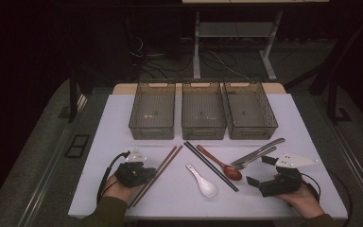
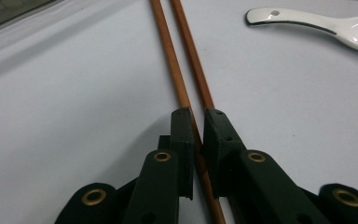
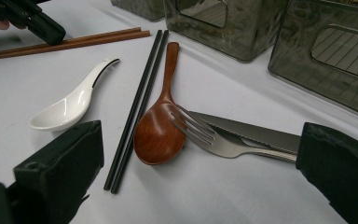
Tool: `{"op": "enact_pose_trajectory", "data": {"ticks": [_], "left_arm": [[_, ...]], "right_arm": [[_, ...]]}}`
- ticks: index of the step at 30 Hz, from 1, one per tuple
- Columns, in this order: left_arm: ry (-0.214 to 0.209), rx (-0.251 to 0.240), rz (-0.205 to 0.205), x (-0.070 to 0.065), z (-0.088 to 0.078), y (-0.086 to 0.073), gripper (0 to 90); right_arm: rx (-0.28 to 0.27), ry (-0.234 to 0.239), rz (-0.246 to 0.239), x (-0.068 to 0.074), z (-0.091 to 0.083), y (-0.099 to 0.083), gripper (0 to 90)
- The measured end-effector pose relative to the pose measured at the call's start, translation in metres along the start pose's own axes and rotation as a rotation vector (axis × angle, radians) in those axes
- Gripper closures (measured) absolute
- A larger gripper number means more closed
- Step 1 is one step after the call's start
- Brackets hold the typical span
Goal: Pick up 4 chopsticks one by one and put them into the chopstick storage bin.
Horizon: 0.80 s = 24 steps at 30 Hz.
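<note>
A pair of brown chopsticks (image 1: 164, 164) lies slanted on the white table's left half. My left gripper (image 1: 147, 173) rests low on the pair's near half. In the left gripper view the left gripper (image 2: 196, 122) is shut on one brown chopstick (image 2: 170, 56), which runs between the pads; the second stick (image 2: 191, 51) passes behind the right jaw. My right gripper (image 1: 259, 169) stands wide open at the right. In the right gripper view its jaws (image 3: 205, 161) flank a steel fork (image 3: 200, 130), a knife (image 3: 256, 133) and a wooden spoon (image 3: 158, 133), touching none.
Three dark see-through bins (image 1: 152, 130) (image 1: 203, 130) (image 1: 253, 130) stand side by side at the back of the table (image 1: 118, 118). Black chopsticks (image 1: 211, 166) and a white ceramic spoon (image 1: 203, 181) lie mid-table. A desk frame and cables stand on the floor beyond.
</note>
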<state>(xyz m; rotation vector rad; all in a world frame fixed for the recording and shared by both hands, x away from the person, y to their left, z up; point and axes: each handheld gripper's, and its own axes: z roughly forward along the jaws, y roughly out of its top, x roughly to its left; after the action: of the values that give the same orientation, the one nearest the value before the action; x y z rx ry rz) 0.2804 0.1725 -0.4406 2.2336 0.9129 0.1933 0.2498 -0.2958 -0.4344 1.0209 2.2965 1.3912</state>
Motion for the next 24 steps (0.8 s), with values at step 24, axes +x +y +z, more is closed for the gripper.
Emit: {"op": "enact_pose_trajectory", "data": {"ticks": [24], "left_arm": [[0.063, -0.004, 0.022, 0.004, 0.015, 0.014, 77.3]], "right_arm": [[-0.004, 0.0, 0.0, 0.0, -0.001, 0.001, 1.1]]}}
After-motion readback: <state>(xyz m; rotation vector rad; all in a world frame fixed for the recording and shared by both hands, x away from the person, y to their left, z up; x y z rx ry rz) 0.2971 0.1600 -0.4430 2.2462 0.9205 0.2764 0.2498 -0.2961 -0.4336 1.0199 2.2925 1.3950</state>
